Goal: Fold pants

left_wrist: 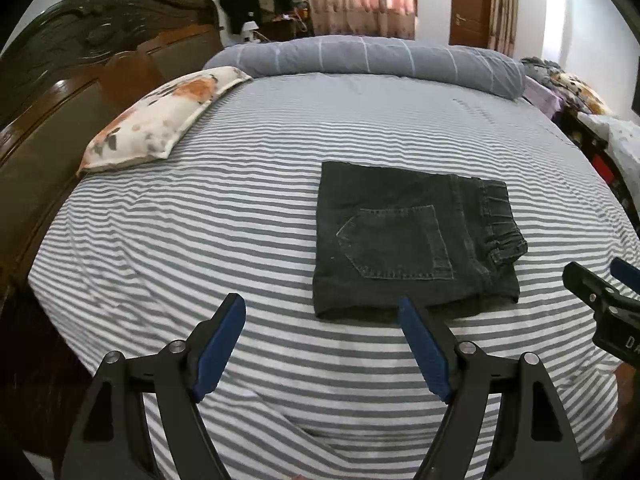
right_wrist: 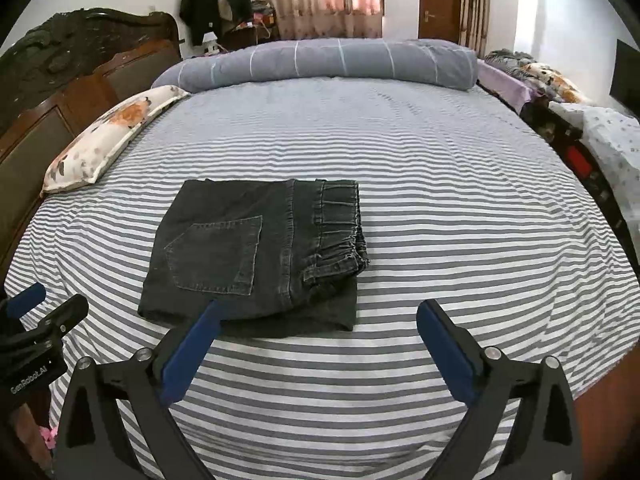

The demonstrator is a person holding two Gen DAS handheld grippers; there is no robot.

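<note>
Dark grey denim pants (left_wrist: 412, 240) (right_wrist: 256, 252) lie folded into a compact rectangle on the striped bed (left_wrist: 240, 208) (right_wrist: 460, 220), back pocket up, waistband to the right. My left gripper (left_wrist: 322, 304) hovers open over the sheet just in front of the pants' near left edge, nothing between its blue pads. My right gripper (right_wrist: 318, 312) is open too, above the near right corner of the pants, its left pad (right_wrist: 192, 352) overlapping the near edge in view. Each gripper shows at the side of the other's view: the right gripper (left_wrist: 600, 284), the left gripper (right_wrist: 44, 308).
A floral pillow (left_wrist: 160, 116) (right_wrist: 108, 136) lies at the left by the dark wooden headboard (left_wrist: 80, 60). A rolled grey quilt (left_wrist: 380, 58) (right_wrist: 320, 62) spans the far side. Clutter and bedding sit off the right edge (right_wrist: 580, 128).
</note>
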